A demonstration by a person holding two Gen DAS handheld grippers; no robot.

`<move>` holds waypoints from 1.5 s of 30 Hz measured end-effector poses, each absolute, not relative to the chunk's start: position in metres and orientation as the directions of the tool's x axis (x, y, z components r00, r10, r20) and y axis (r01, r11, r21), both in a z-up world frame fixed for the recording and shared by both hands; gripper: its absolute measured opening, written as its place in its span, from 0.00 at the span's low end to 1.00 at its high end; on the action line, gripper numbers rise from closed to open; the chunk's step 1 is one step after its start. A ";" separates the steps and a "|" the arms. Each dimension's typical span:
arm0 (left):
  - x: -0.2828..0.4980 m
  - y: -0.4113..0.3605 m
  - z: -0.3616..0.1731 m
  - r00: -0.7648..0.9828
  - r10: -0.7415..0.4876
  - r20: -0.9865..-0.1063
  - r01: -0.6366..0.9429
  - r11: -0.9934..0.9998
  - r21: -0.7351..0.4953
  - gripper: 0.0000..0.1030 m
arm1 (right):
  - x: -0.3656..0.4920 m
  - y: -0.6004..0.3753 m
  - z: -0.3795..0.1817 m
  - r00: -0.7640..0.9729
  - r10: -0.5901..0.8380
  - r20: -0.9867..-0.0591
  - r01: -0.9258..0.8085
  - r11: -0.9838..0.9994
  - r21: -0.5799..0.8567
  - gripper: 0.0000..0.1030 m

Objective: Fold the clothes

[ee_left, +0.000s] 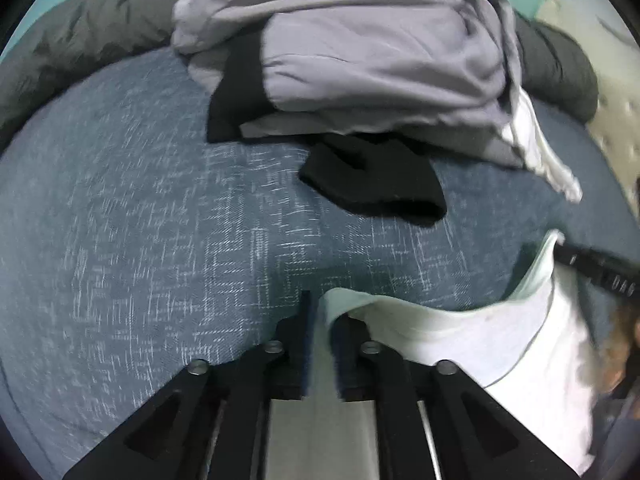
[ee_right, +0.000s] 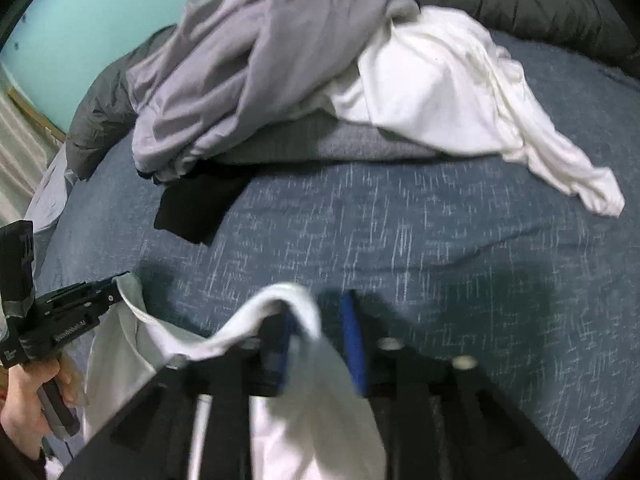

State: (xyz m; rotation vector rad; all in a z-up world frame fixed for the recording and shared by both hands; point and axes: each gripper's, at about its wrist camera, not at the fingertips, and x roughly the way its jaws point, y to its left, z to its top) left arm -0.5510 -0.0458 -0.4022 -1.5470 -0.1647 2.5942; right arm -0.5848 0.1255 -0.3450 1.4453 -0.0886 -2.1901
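A white garment [ee_left: 500,340] hangs slack between my two grippers, just above the blue bedcover [ee_left: 140,220]. My left gripper [ee_left: 322,320] holds its jaws a little apart. A corner of the cloth lies loosely in the gap and drapes over the right finger. In the right wrist view, the right gripper [ee_right: 320,332] also stands parted, its blue pads [ee_right: 352,340] showing. The white garment [ee_right: 120,340] folds over its left finger there. Each gripper appears in the other's view: the right gripper [ee_left: 592,268] and the left gripper [ee_right: 108,292], with a hand [ee_right: 24,400] on its handle.
A heap of clothes lies further back on the bed: a grey garment [ee_left: 360,40], a black piece [ee_left: 380,184] and a white one [ee_right: 440,80]. A dark green quilt [ee_left: 80,40] runs behind it, under a teal wall [ee_right: 100,0].
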 end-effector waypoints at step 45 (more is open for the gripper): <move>-0.492 -0.080 -0.356 -0.546 0.268 -0.794 -0.106 -0.962 -0.251 0.62 | -0.557 0.116 -0.357 -0.396 -0.379 -0.837 0.439 -0.878 0.190 0.05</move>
